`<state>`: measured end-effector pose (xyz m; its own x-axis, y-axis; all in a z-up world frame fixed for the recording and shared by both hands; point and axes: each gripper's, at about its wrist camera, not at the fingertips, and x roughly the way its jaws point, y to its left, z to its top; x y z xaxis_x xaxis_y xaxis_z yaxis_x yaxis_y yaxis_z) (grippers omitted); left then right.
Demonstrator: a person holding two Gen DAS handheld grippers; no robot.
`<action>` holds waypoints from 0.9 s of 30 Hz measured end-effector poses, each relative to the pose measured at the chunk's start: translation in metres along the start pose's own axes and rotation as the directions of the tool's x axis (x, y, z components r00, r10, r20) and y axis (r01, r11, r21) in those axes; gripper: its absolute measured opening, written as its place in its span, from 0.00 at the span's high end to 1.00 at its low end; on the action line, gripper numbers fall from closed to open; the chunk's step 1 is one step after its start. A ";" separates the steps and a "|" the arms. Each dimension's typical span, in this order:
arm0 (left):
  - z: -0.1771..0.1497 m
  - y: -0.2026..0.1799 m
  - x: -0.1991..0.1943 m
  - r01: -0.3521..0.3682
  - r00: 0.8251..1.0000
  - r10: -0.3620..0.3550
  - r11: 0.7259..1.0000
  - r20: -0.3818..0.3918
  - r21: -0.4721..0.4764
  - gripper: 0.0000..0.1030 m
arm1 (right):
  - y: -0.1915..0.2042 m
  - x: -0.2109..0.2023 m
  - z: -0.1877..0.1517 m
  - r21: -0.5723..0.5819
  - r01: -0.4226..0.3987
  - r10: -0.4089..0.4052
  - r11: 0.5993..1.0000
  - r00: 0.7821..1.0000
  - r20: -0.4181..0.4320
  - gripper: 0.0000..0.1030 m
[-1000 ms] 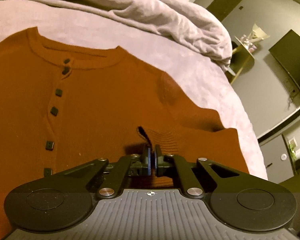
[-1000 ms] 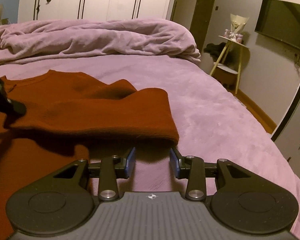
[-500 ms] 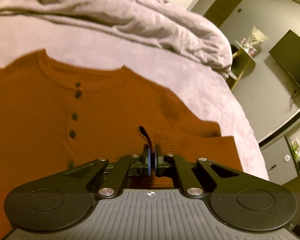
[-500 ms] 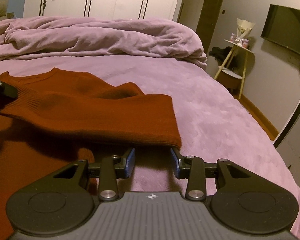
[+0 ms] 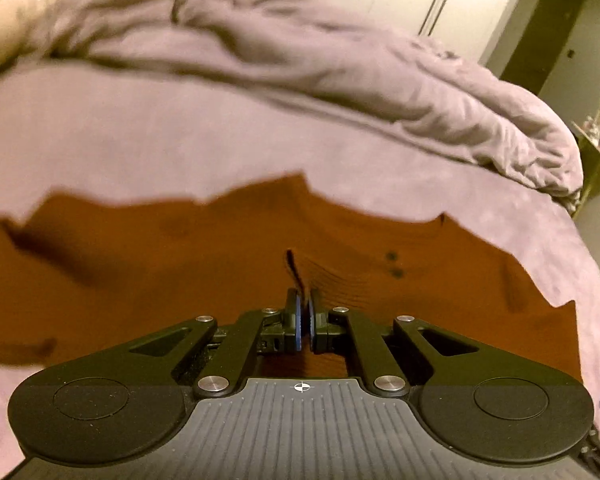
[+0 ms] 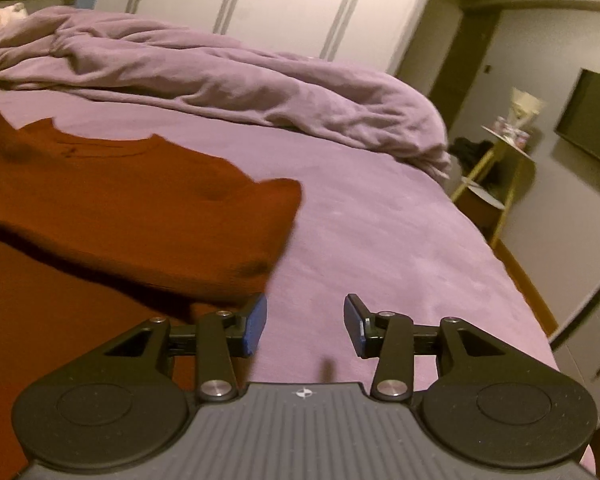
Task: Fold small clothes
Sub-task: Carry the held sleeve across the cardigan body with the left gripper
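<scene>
On the bed (image 6: 380, 216), a rust-brown knitted top (image 5: 180, 280) lies partly folded.

A wide bed (image 6: 380, 240) under a purple sheet fills most of the room. A rumpled duvet (image 6: 228, 80) of the same colour is heaped along its far side, from ten o'clock round to about two. Behind it stands a white wardrobe (image 6: 284, 4) with long upright handles. Off at three o'clock, past the bed's corner, a small yellow side table (image 6: 500, 168) on slanted legs carries a pale wrapped bouquet (image 6: 524, 106). Just beyond it, a dark television (image 6: 592, 120) hangs on the grey wall.
</scene>
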<state>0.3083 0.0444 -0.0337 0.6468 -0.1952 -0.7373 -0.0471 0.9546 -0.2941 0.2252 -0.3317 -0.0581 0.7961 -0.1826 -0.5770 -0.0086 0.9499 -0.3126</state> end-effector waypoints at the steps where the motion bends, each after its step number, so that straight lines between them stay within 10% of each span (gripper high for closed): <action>1: -0.003 0.005 0.004 0.015 1.000 -0.016 1.000 -0.021 -0.016 0.94 | 0.005 0.000 0.001 -0.022 -0.006 0.006 1.000 1.000 0.003 0.50; 10: -0.022 0.017 0.016 0.154 0.987 -0.154 0.988 -0.047 -0.002 0.38 | 0.039 0.009 -0.002 -0.189 0.004 -0.006 0.982 1.000 -0.013 0.41; 12: -0.023 0.012 0.019 0.154 0.987 -0.153 0.988 -0.043 0.029 0.43 | 0.040 0.012 -0.001 -0.191 0.009 -0.011 0.982 1.000 -0.010 0.41; 15: -0.024 0.001 0.028 0.101 0.994 -0.097 0.991 -0.050 0.085 0.95 | 0.046 0.018 0.004 -0.197 0.029 -0.029 0.980 1.000 0.002 0.41; 27: 0.016 0.009 -0.026 0.073 0.986 -0.084 0.994 0.147 0.079 0.95 | 0.056 0.042 0.021 -0.175 0.052 -0.050 0.983 0.999 0.013 0.58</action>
<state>0.3034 0.0612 -0.0074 0.7531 -0.2398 -0.6127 0.0609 0.9526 -0.2979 0.2709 -0.2807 -0.0835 0.8034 -0.2270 -0.5505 -0.0733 0.8798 -0.4697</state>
